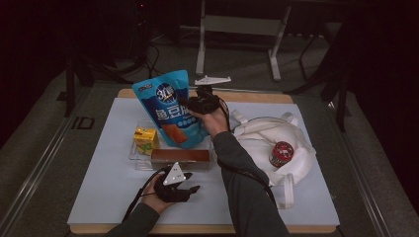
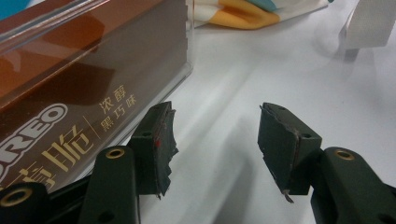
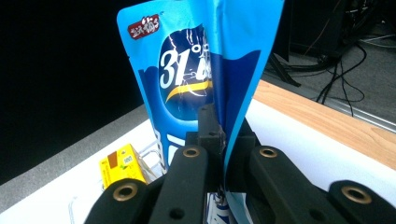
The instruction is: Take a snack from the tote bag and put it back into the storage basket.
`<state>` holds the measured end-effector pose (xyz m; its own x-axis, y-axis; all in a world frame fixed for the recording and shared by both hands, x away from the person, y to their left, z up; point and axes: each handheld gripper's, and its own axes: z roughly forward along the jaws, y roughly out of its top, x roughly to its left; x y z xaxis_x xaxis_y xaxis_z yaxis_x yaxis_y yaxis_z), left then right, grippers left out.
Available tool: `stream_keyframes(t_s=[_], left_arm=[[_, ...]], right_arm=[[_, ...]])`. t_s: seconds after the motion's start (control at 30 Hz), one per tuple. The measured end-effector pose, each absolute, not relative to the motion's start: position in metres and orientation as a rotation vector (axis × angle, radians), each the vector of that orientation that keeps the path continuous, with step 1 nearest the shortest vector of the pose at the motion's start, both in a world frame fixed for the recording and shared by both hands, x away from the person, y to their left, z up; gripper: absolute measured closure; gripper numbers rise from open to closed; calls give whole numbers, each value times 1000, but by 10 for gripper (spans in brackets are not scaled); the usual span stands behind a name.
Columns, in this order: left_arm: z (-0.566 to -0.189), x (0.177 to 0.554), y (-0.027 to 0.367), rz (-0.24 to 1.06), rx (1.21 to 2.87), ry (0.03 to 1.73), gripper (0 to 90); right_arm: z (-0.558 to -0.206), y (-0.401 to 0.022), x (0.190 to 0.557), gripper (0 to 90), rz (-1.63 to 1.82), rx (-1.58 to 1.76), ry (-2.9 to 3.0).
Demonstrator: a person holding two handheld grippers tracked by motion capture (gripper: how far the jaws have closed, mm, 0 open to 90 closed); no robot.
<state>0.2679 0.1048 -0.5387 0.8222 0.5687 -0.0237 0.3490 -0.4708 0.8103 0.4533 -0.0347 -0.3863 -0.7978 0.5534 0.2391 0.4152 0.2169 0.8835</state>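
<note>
Item: blue pouch (image 1: 170, 109), upright over the clear tray (image 1: 132, 154), at 12 o'clock from the brown box (image 1: 180, 159) and 3 o'clock of the yellow carton (image 1: 146, 139). Right gripper (image 1: 190, 104): jaws clamped on the pouch's side edge, a thin fold of film. Left gripper (image 1: 190, 188): jaws apart, holding nothing, resting at 6 o'clock of the box. White bag (image 1: 267, 143) with red-lidded jar (image 1: 281, 153) lies at 3 o'clock. Risks, judged: the slick film may slide from the narrow pinch; the hanging pouch may swing and knock the carton over; its lower edge may snag on the tray wall or box and buckle.
</note>
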Motion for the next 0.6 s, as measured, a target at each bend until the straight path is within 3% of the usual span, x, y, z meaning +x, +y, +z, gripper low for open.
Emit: stream_keyframes(t_s=[0.6], left_arm=[[-539,268,104,320,2117,671,457]], right_arm=[[-405,-58,439,873,1654,936,2289]])
